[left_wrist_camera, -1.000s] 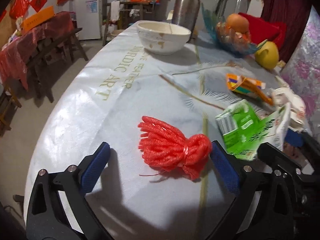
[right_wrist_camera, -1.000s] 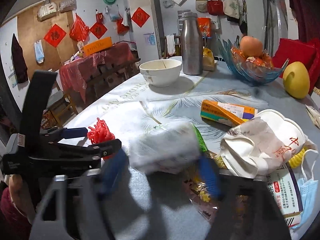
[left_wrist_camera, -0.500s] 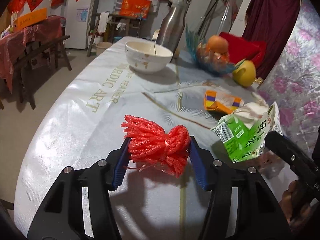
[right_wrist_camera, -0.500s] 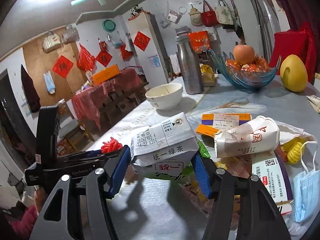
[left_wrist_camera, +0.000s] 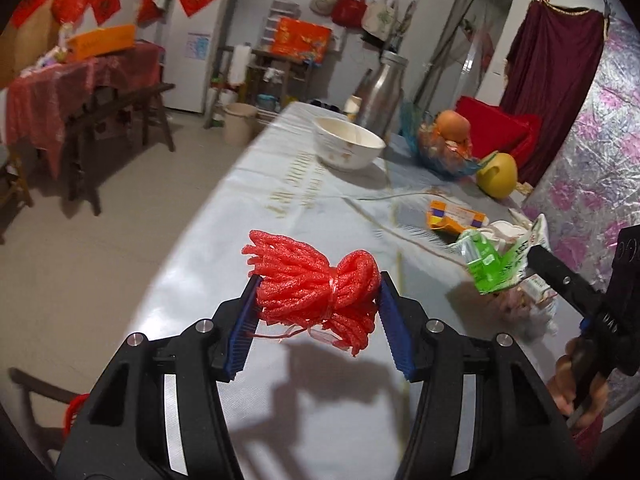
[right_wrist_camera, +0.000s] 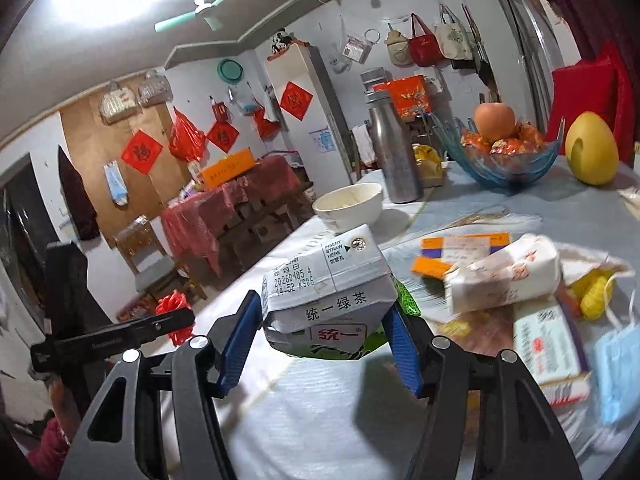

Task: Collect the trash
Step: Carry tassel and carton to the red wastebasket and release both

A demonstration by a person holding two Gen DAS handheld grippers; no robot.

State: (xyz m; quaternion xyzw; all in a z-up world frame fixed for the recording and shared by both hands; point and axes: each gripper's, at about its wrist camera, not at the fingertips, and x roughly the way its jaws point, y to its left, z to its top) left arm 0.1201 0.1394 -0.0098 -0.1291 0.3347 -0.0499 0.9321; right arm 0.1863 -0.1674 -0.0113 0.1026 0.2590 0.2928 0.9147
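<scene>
1. Our left gripper (left_wrist_camera: pixel 318 304) is clenched on a bundle of red foam netting (left_wrist_camera: pixel 314 280); its jaws closed on it just now, and both blue pads press the bundle's sides. The bundle hangs clear of the table (left_wrist_camera: pixel 300 392), with its shadow below it at 6 o'clock.
2. Our right gripper (right_wrist_camera: pixel 322 336) grasps a crushed green tea carton (right_wrist_camera: pixel 326 288), its grey top with the straw hole facing up, pads against both sides, lifted off the tabletop.
3. In the left wrist view the carton shows at 3 o'clock, held in the right gripper's black finger.
4. On the table at 2 o'clock of the carton we see an orange medicine box (right_wrist_camera: pixel 460 250), a crumpled paper cup (right_wrist_camera: pixel 508 276) and a blue face mask (right_wrist_camera: pixel 616 368) at 3 o'clock.
5. Farther off at 12 o'clock stand a white bowl (right_wrist_camera: pixel 348 206), a steel flask (right_wrist_camera: pixel 392 148) and a blue glass fruit bowl (right_wrist_camera: pixel 500 160).
</scene>
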